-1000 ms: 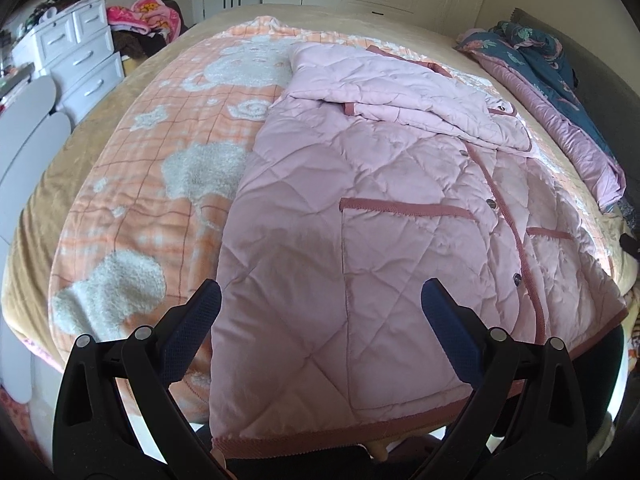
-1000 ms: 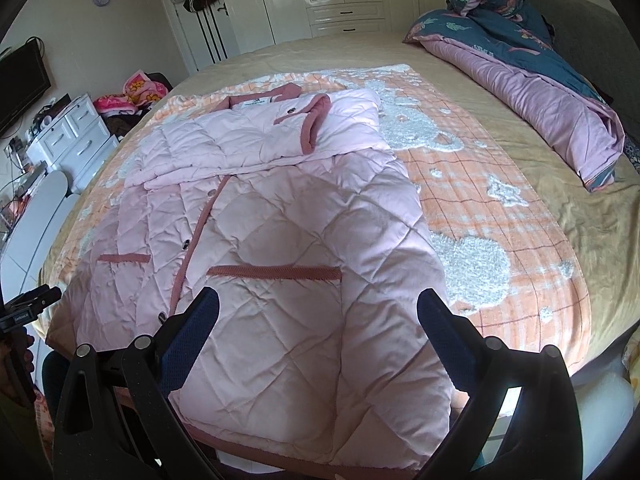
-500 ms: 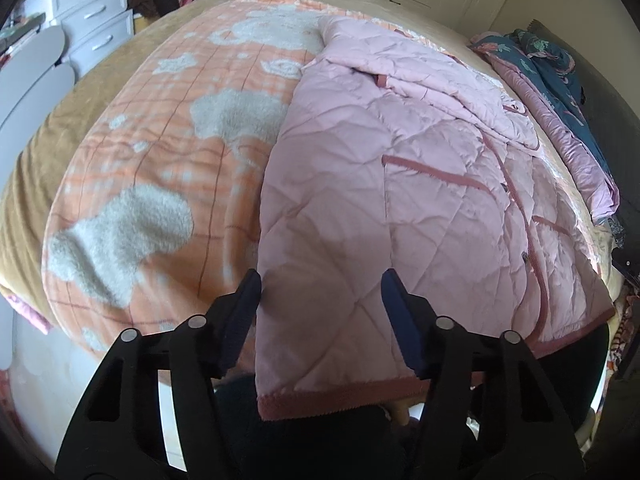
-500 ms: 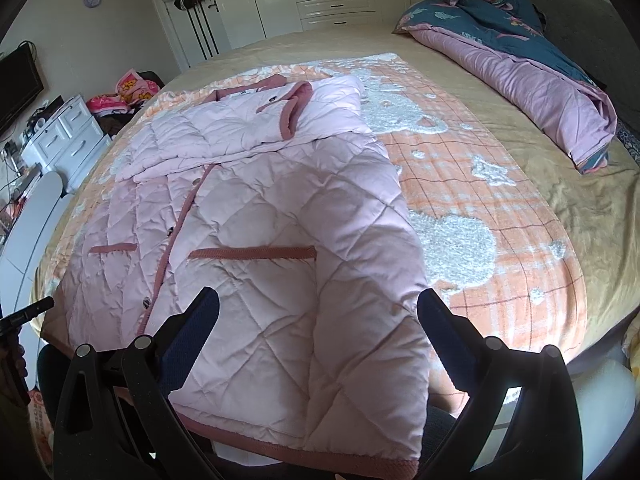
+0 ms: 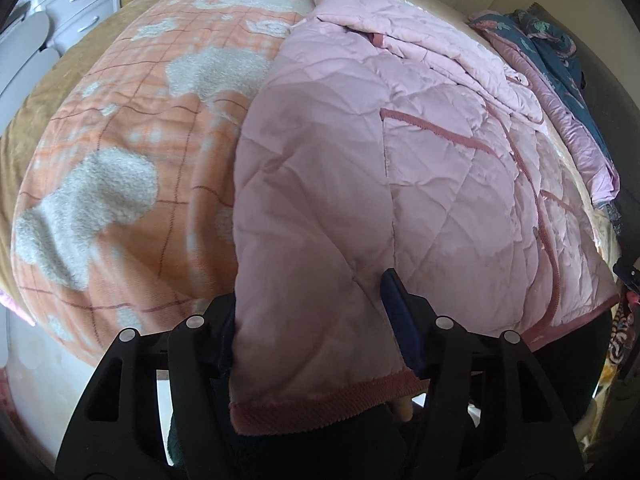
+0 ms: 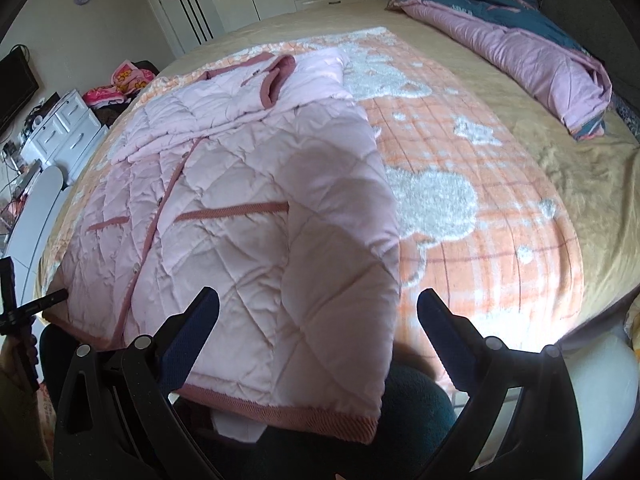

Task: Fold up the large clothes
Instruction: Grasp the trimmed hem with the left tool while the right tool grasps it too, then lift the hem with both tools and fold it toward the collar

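A pink quilted jacket (image 5: 360,168) with dark pink trim lies front-up on the bed, sleeves folded across its top, hem hanging over the near edge. It also shows in the right wrist view (image 6: 256,208). My left gripper (image 5: 310,320) straddles the jacket's left hem corner, with the fabric between the narrowed jaws; the left finger is partly hidden behind the cloth. My right gripper (image 6: 318,320) is open wide just above the jacket's right hem corner, not touching it.
An orange checked blanket (image 6: 460,184) covers the tan bed (image 6: 580,168). A rolled blue and pink quilt (image 6: 520,40) lies at the far right. White drawers (image 6: 60,132) stand left of the bed, wardrobes behind.
My left gripper moved forward and down onto the jacket's left hem corner and its jaws narrowed around the fabric. My right gripper came closer to the right hem corner, still open.
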